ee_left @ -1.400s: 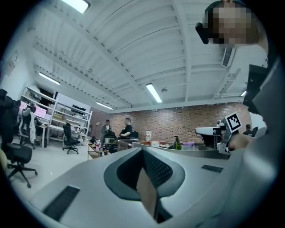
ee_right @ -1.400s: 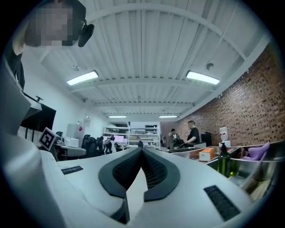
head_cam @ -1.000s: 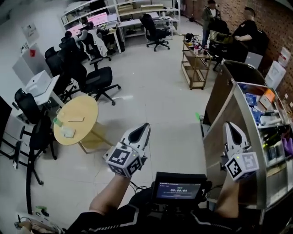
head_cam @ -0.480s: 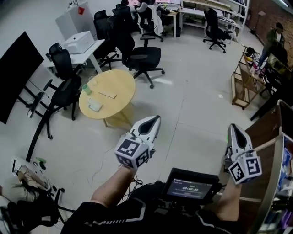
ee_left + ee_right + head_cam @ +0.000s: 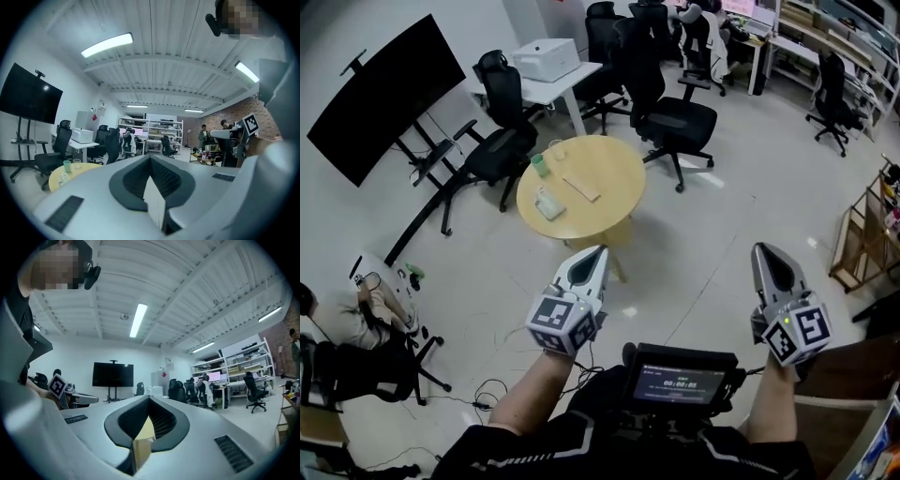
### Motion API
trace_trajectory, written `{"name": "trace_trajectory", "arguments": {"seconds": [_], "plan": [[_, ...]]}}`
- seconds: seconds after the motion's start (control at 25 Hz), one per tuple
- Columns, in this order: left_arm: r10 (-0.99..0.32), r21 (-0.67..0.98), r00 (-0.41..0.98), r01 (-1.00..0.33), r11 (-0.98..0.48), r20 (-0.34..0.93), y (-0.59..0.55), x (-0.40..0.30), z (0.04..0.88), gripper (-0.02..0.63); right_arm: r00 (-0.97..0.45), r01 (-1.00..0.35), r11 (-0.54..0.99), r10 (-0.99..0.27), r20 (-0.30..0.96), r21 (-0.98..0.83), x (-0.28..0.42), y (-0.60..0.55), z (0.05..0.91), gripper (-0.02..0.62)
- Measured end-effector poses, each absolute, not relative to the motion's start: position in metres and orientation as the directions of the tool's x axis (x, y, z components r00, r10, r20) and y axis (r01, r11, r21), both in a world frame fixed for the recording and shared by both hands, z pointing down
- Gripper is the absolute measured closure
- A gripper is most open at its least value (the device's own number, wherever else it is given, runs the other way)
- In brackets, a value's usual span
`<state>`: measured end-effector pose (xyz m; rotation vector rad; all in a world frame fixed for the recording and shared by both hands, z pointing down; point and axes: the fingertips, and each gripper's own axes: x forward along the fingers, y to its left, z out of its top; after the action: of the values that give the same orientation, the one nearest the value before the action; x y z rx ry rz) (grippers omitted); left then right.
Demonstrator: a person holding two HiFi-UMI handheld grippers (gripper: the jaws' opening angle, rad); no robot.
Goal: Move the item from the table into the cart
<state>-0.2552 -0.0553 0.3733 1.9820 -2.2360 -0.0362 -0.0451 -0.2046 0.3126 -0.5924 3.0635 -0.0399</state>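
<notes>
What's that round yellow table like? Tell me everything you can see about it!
The round table has a pale yellow, wood-looking top and a base of the same colour, only partly seen. It stands upright on the light floor. On it sit a green cup, a clear glass, a flat tan strip and a small white thing, mostly toward its left side. Black office chairs stand close around it.

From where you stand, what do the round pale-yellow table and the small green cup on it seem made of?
Round pale-yellow table: probably light wood or laminate, matte; the top is evenly tan, without glare. Small green cup: plastic or glass; too small to tell.
</notes>
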Motion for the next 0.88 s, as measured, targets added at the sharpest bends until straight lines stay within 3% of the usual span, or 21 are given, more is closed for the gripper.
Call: {"name": "trace_trajectory", "arguments": {"seconds": [0.2,0.56,0.64,0.76,0.88], "plan": [[-0.975,0.116,-0.205,-0.97,0.215,0.091,-0.071,-0.388,0.404,0.604,-0.961,-0.27,0.963,-0.27,-0.055,-0.016,-0.203,-0.242,0.334,0.592],[-0.918,0.137,-0.382,-0.909,0.394,0.105,-0.142,-0.584,0.397,0.604,-0.994,-0.093,0.995,-0.092,0.05,-0.018,-0.451,-0.344,0.342,0.592],[-0.884,0.14,-0.45,-0.874,0.465,0.129,-0.155,-0.628,0.402,0.604,-0.996,-0.059,0.998,-0.058,0.066,-0.02,-0.504,-0.369,0.347,0.506],[-0.81,0.14,-0.558,-0.8,0.583,0.179,-0.175,-0.681,0.417,0.604,-0.994,-0.002,0.999,0.002,0.108,-0.039,-0.571,-0.405,0.371,0.499],[-0.775,0.152,-0.598,-0.763,0.628,0.205,-0.196,-0.715,0.422,0.604,-0.984,0.083,0.995,0.09,0.154,-0.053,-0.63,-0.431,0.386,0.443]]}}
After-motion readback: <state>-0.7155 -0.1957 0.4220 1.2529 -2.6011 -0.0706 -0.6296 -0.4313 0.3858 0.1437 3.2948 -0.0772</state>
